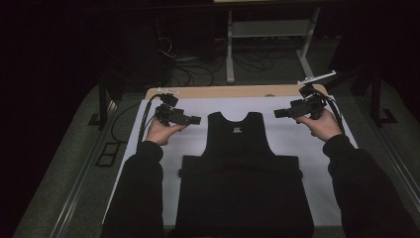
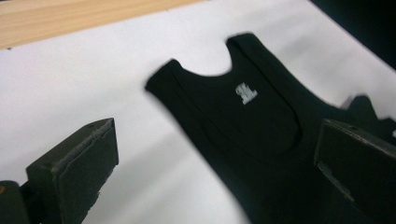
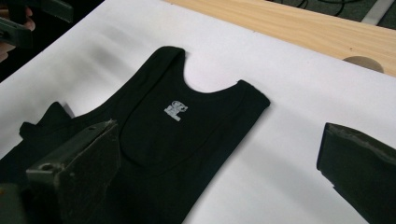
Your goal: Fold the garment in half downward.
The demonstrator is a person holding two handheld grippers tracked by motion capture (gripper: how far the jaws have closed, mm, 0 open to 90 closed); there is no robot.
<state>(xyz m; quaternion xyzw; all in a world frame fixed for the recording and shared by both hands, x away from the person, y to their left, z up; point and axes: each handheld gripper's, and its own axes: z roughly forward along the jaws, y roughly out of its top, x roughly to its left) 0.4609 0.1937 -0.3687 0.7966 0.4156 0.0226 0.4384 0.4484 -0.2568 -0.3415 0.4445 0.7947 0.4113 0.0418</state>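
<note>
Here, your black tank top [image 1: 241, 163] lies flat on the table's white sheet [image 1: 289, 111], neck pointing away from you, long axis running near-to-far. Left tool [image 1: 196, 119] and right tool [image 1: 277, 113] gape wide, empty, flanking its straps.

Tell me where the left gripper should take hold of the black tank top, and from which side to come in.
Grip the shoulder strap nearest the left gripper, on the black tank top. It probably suits best: the top lies flat on the white sheet, and that strap is a narrow band with a free outer edge. Come from the strap's outer side, low along the sheet, with the jaws open as they are, so one can slide underneath.
</note>
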